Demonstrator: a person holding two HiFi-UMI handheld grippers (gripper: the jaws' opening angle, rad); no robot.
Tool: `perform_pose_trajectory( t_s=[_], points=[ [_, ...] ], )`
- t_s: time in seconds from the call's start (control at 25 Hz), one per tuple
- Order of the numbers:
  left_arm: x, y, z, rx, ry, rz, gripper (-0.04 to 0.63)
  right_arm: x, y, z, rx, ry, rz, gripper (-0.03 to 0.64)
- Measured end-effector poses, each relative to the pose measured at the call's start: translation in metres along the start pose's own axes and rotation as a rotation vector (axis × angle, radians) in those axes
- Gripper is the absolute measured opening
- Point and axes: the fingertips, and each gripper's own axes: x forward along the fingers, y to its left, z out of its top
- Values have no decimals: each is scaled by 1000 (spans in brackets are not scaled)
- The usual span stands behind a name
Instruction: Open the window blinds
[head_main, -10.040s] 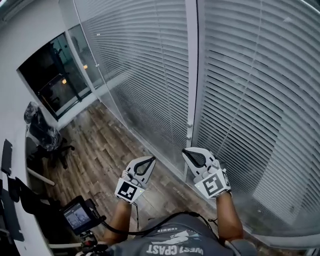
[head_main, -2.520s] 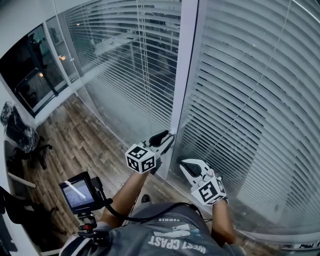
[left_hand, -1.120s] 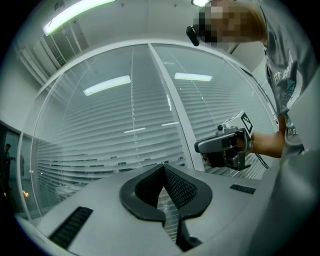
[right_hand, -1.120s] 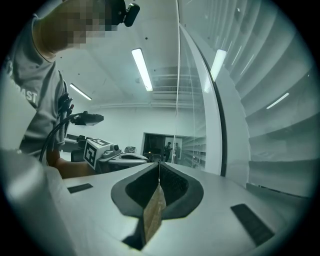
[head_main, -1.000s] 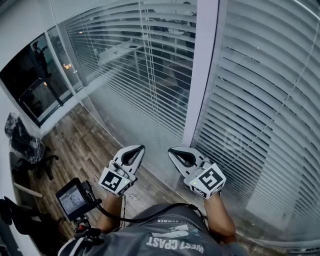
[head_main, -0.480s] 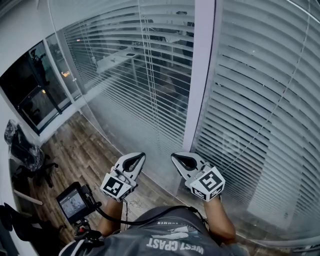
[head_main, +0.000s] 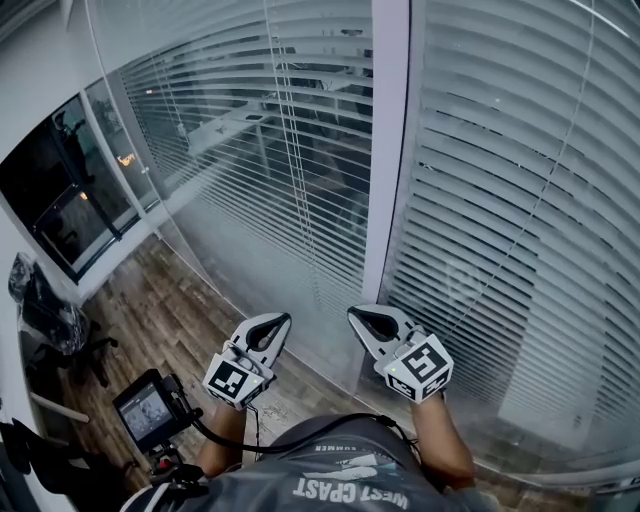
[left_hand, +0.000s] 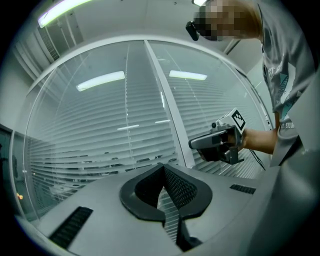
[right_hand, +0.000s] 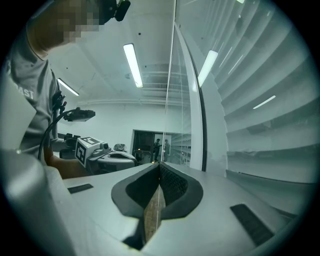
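Observation:
The left blind (head_main: 260, 150) behind the glass has its slats tilted level, and a room shows through it. The right blind (head_main: 510, 200) has its slats flat and closed, with a thin cord (head_main: 530, 210) running down across it. A white mullion (head_main: 388, 140) stands between them. My left gripper (head_main: 281, 318) (left_hand: 162, 166) is shut and empty, a little short of the glass. My right gripper (head_main: 355, 314) (right_hand: 159, 164) is beside it, also shut with nothing in it, just before the mullion's foot. Each shows in the other's view: right gripper (left_hand: 192, 144), left gripper (right_hand: 131, 157).
Wooden floor (head_main: 170, 300) runs along the glass wall. A dark glazed doorway (head_main: 60, 190) lies at the far left, with an office chair (head_main: 45, 315) near it. A small camera screen (head_main: 148, 410) on a cable hangs at my left side.
The left blind's slats, closed ten seconds ago, now stand open. The left gripper was up at the mullion 2.5 seconds ago and has come back down beside the right. Over the last second both hardly moved.

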Motion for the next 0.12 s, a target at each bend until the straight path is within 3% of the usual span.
perform_pose_trajectory(
  t_s=[0.12],
  points=[
    [1,-3,9,-13,-7,-1,5,-4,-3,3,-2,3,-11,5]
  ],
)
